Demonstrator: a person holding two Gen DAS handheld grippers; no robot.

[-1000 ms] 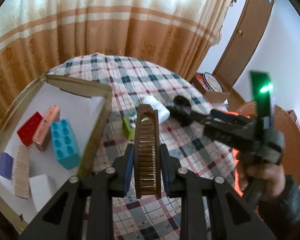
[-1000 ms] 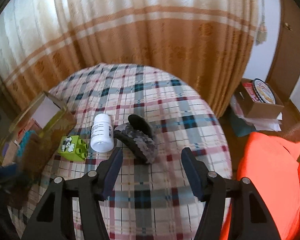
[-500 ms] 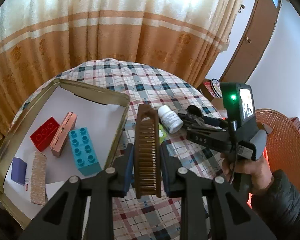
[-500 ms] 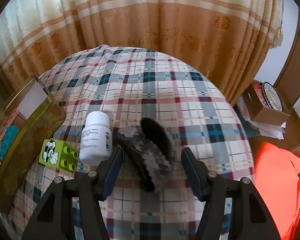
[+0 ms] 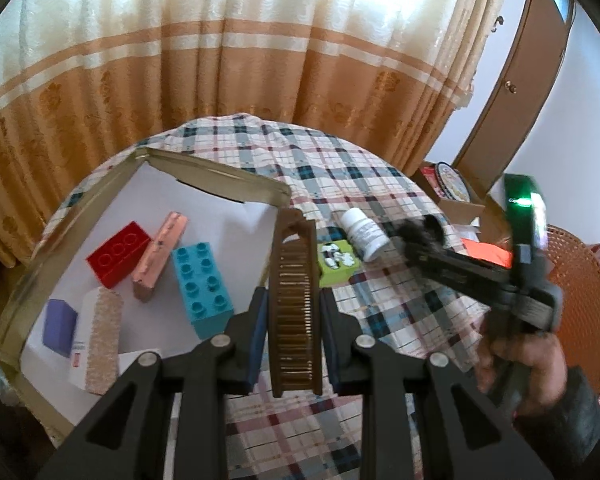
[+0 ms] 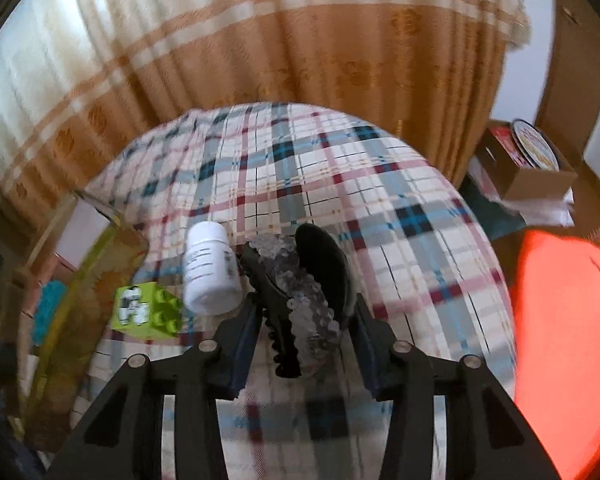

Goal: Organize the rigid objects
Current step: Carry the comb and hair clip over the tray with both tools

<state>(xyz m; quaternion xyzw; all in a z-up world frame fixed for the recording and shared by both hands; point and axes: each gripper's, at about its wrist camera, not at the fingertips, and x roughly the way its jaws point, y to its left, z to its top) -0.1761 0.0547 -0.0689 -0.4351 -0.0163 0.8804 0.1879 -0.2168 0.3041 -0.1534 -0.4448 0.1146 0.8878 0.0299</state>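
Two wrist fisheyes, steeply down along their fingers, close over one shared plaid tablecloth (image 5: 340, 184).

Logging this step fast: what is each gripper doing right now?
Left gripper: shut on the brown comb.
Right gripper: jaws closing around the sequined hair clip, which sits between them.

- Tablecloth (image 5: 340, 176): plaid of white, grey-blue, teal, dark red lines.
- Curtain (image 5: 220, 60): cream above, orange-tan below, pale stripes.
- Comb (image 5: 296, 300): brown, gold-coloured teeth.
- Hair claw (image 6: 300, 292): black with grey sequins.
- Bottle (image 6: 210, 270): white, printed label.
- Small brick (image 6: 146, 312): lime green, black-and-white picture.
- Tray (image 5: 204, 172): gold rim, white floor.
- Bricks in tray: red (image 5: 116, 254), turquoise (image 5: 202, 288).
- Blocks in tray: copper-pink (image 5: 160, 250), purple (image 5: 60, 322).
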